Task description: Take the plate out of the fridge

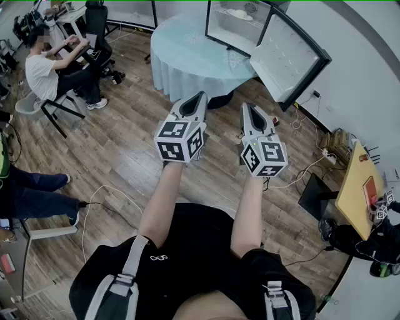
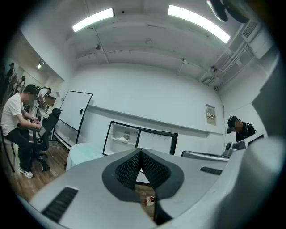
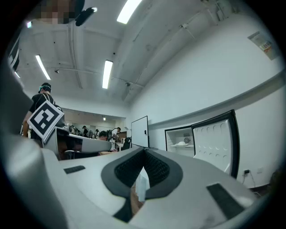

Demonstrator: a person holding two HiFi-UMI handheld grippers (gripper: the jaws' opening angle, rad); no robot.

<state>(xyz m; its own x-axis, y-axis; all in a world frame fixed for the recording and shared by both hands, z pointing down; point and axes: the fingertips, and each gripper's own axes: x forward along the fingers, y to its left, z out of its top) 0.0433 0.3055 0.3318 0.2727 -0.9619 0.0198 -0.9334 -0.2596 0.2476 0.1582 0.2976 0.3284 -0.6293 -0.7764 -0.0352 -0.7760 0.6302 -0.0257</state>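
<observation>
The left gripper [image 1: 199,95] and the right gripper [image 1: 248,106] hold their jaws together, empty; the white round plate [image 1: 239,13] lies inside the small black-framed fridge [image 1: 228,30], well apart. Arriving unopened, they could push it deeper

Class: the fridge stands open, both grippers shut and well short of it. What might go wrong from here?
Left gripper and right gripper are shut; unopened, they may shove the plate deeper into the fridge. The open door juts out on the right, where the right gripper might knock it. Cables on the floor by the table are a trip hazard.
</observation>
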